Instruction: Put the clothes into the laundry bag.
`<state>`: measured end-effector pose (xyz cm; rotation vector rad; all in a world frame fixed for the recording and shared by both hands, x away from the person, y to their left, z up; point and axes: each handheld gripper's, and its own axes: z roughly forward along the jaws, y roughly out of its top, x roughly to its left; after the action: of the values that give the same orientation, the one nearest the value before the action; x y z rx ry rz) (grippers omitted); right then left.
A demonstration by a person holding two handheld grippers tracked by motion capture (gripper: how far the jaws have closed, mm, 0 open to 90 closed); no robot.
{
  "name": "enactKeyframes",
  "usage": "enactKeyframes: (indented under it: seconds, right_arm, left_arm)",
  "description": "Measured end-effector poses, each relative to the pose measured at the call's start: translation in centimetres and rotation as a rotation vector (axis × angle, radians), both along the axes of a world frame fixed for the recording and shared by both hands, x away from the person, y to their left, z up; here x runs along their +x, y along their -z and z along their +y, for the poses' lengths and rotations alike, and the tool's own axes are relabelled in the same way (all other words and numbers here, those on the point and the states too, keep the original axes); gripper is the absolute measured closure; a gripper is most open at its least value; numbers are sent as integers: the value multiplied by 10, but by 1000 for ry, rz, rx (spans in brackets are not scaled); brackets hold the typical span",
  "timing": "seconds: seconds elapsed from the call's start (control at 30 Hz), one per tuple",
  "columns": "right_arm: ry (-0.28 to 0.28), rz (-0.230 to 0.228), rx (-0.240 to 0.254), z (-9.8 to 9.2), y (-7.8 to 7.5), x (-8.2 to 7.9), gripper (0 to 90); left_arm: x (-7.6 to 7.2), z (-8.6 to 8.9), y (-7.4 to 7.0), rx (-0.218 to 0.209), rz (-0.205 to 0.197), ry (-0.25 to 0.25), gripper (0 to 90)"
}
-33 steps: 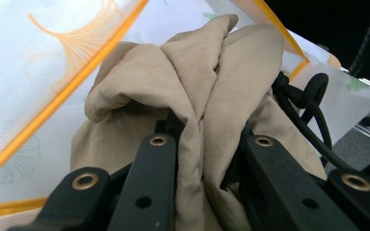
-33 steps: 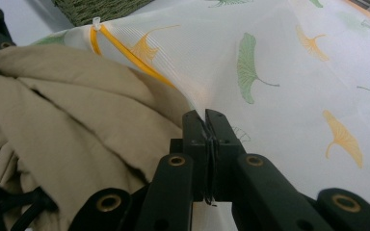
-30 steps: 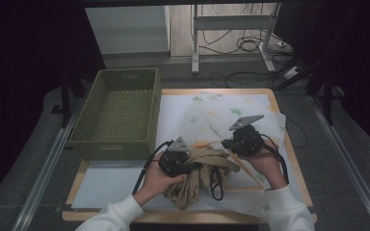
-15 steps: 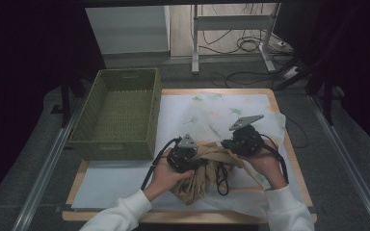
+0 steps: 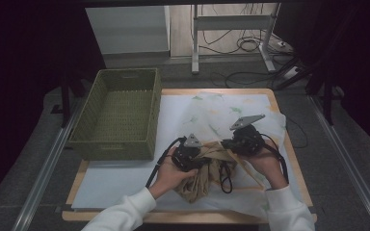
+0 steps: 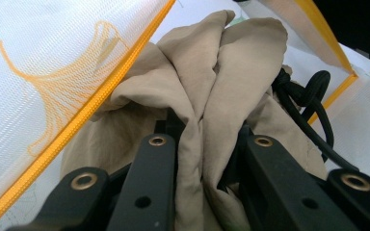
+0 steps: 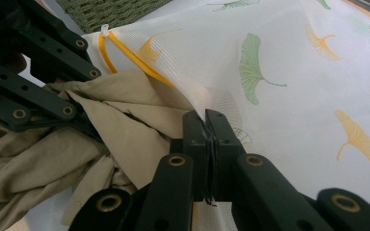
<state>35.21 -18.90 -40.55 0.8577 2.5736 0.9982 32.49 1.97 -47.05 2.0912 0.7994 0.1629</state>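
A crumpled beige garment with a black drawstring lies at the table's front middle. My left gripper is shut on a fold of it; in the left gripper view the cloth bunches between the jaws, with the cord to the right. A white mesh bag printed with ginkgo leaves and edged by a yellow zipper lies behind. My right gripper is shut on the bag's mesh edge and lifts it over the garment. The left gripper sits just beside it.
A green woven basket stands at the table's back left, with nothing in it. A white sheet covers the wooden tabletop. Beyond the table are a desk frame and floor cables. Both white sleeves enter from the bottom.
My left gripper has moved right with the beige garment, closer to the right gripper and the bag's lifted edge. The right gripper has kept still.
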Motion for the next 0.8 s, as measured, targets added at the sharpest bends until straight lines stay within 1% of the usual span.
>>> enactKeyframes:
  seconds: [0.23, 0.37, 0.4, 0.43, 0.53, 0.73, 0.8]
  right_arm:
    - [-4, -4, 1, 0, 0, 0, 869]
    - [-12, -2, 13, 0, -1, -1, 870]
    - [-13, -2, 13, 0, -2, -1, 869]
    - [-13, -2, 14, 0, -2, -1, 869]
    - [-14, -1, 14, 0, -2, -2, 870]
    - [-15, -1, 16, 1, -3, -2, 869]
    - [-19, -4, 16, 1, -3, -3, 869]
  left_arm:
    - [6, -3, 4, 1, 12, -16, 796]
    - [9, -6, 5, 8, 9, -20, 796]
    - [10, -7, 5, 0, 10, -28, 796]
    - [11, -7, 5, 5, 12, -28, 796]
    - [14, -9, 5, 1, 22, -46, 796]
    - [19, -14, 5, 7, 12, -75, 796]
    - [21, -16, 6, 10, 9, -78, 796]
